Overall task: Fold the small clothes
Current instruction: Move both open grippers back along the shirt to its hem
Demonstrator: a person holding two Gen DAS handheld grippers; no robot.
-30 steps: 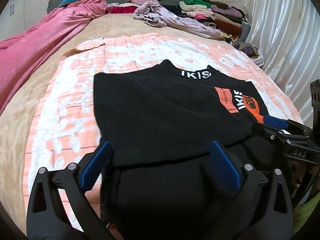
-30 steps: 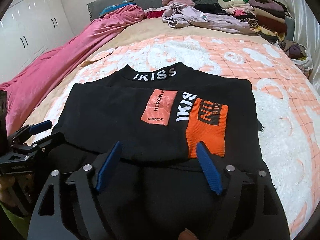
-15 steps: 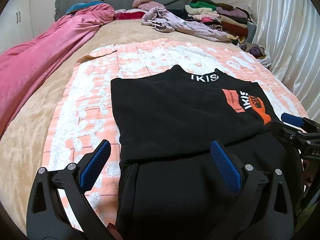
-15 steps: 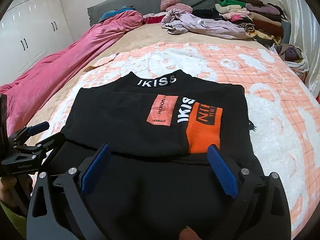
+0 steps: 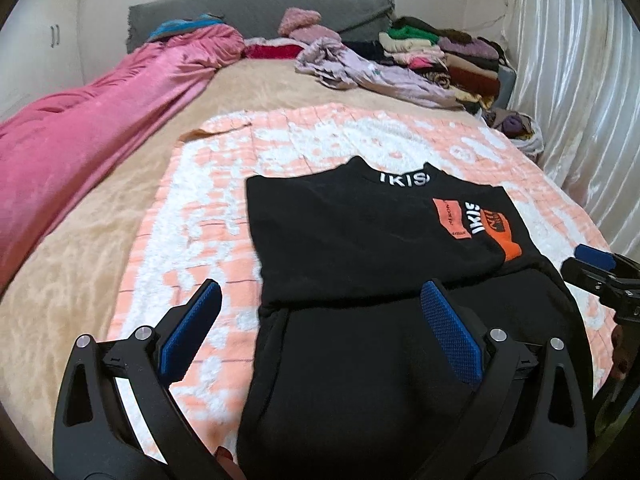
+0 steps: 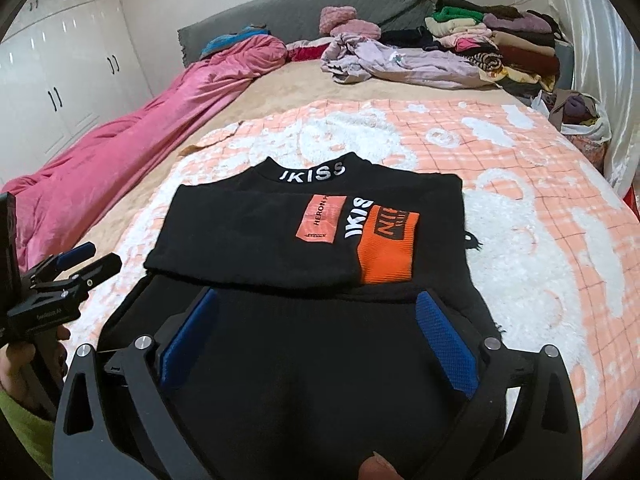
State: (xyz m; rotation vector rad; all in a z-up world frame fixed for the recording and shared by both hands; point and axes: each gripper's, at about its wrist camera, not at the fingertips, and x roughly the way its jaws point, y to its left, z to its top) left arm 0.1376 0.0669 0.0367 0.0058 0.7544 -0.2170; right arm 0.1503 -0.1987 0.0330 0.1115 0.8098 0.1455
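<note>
A black sweater with white "IKISS" lettering and orange patches lies on the orange and white blanket, its sleeves folded across the chest. My left gripper hovers open above the sweater's near left part, nothing between its blue pads. My right gripper stands open over the near hem, empty as well. In the left wrist view the right gripper's tip shows at the right edge. In the right wrist view the left gripper shows at the left edge, held by a hand.
The orange and white blanket covers a beige bed. A pink quilt lies along the left side. A lilac garment and a stack of folded clothes sit at the far right. Curtains hang on the right.
Both grippers have drawn back and risen from the sweater. The right gripper's jaws have widened. The sweater lies as before.
</note>
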